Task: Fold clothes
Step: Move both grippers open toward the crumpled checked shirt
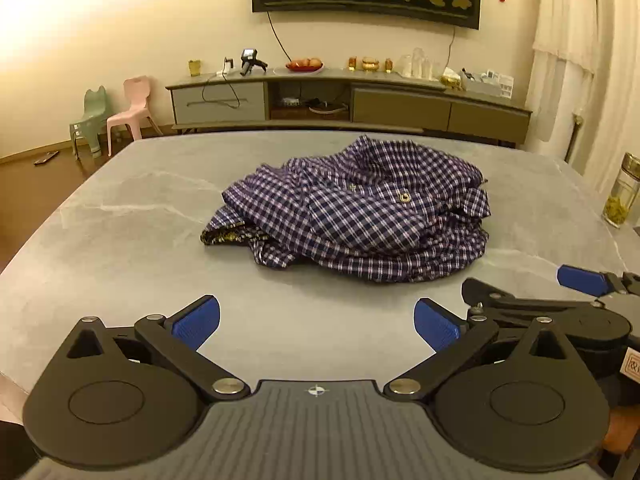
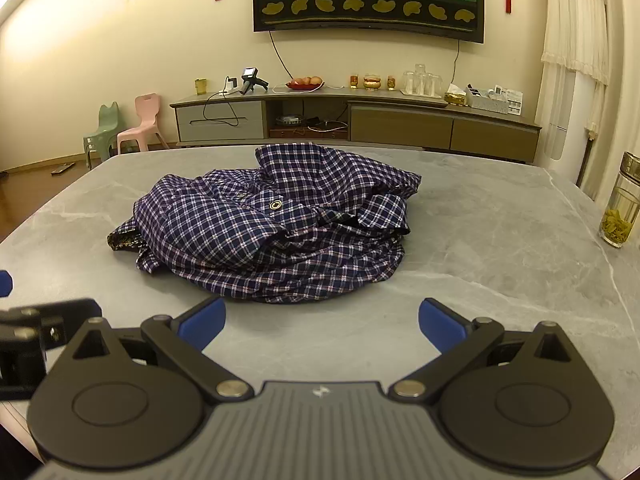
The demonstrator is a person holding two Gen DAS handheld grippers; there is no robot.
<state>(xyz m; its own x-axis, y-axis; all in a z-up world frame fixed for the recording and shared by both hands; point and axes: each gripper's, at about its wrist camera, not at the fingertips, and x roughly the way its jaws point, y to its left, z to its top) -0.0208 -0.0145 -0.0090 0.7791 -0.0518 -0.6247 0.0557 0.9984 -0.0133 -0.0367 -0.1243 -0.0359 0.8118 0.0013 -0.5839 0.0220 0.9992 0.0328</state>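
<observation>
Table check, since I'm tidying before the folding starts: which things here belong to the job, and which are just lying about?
For the job:
- checked shirt, crumpled in a heap on the table
- left gripper, open, empty
- right gripper, open, empty

Just lying about:
- glass bottle near the table's right edge
- fruit plate on the sideboard
- two small chairs

No legible text or numbers anywhere (small labels too blurred)

We hold our left gripper low over the table, blue fingers spread wide, nothing between them. Our right gripper sits just beside it above the same table, level, its fingers equally parted and empty.
</observation>
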